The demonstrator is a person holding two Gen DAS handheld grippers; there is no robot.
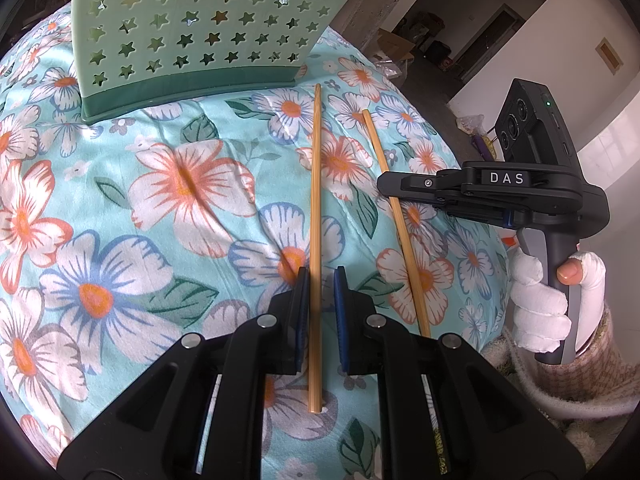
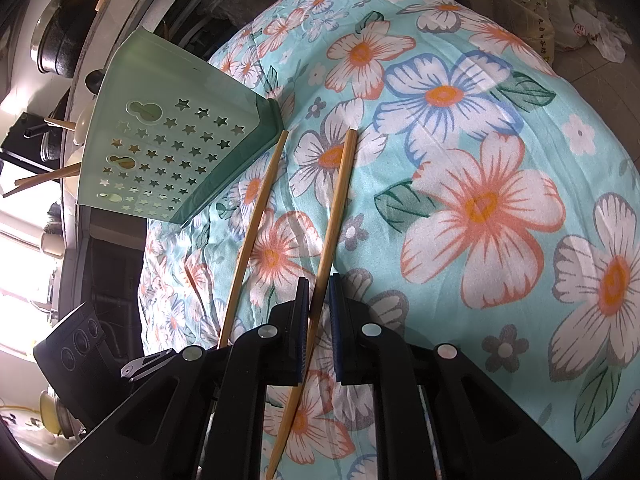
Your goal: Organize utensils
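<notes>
Two bamboo chopsticks lie on a floral cloth. In the left wrist view one chopstick (image 1: 316, 216) runs between the fingers of my left gripper (image 1: 321, 276), which is open around it with gaps on both sides. The second chopstick (image 1: 394, 216) lies to the right, under my right gripper (image 1: 386, 186). In the right wrist view that chopstick (image 2: 332, 216) passes between the fingers of my right gripper (image 2: 319, 284), near the left pad, jaws open. The other chopstick (image 2: 256, 224) lies left of it. A green star-perforated utensil holder (image 1: 200, 24) stands beyond the chopstick tips; it also shows in the right wrist view (image 2: 168, 152).
The floral cloth (image 1: 120, 200) covers a rounded surface that drops off at the right edge. Beyond lie a concrete pillar (image 1: 372, 4), boxes and floor clutter. In the right wrist view, pots (image 2: 60, 40) and utensils sit behind the holder, and bags (image 2: 560, 20) lie at top right.
</notes>
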